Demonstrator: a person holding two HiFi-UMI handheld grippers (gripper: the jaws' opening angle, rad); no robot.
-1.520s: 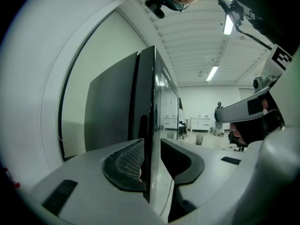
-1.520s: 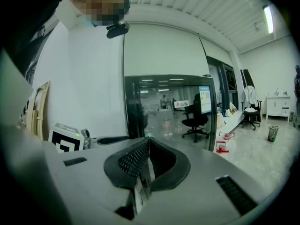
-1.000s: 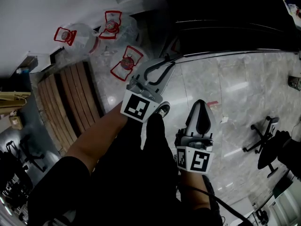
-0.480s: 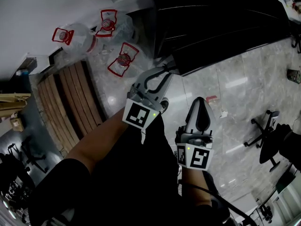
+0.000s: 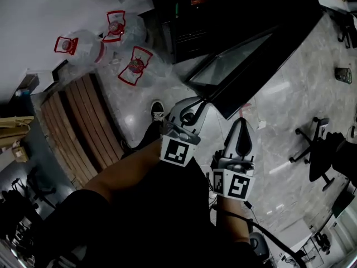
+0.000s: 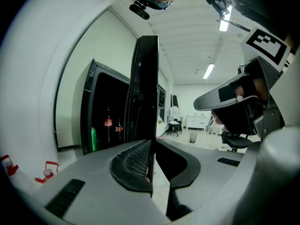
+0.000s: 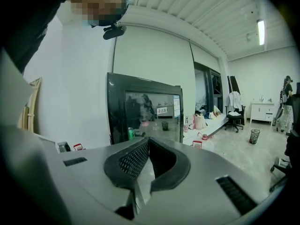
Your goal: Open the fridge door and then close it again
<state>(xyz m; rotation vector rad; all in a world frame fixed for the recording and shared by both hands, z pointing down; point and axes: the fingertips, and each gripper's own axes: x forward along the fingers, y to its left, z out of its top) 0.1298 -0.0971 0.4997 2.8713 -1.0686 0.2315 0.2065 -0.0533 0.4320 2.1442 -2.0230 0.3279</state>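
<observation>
The left tool [image 6: 152, 143] is clamping the fridge door [image 6: 146, 88] by its edge, straight ahead between its jaws, likely for swinging it. The right tool [image 7: 146, 141], jaws together and empty, is idling alongside.

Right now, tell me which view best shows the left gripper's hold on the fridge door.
The left gripper view: the left gripper clamps the fridge door by its edge. The head view shows that gripper at the open door's corner, contact unclear. The right gripper view shows only the door's glass face.
</observation>
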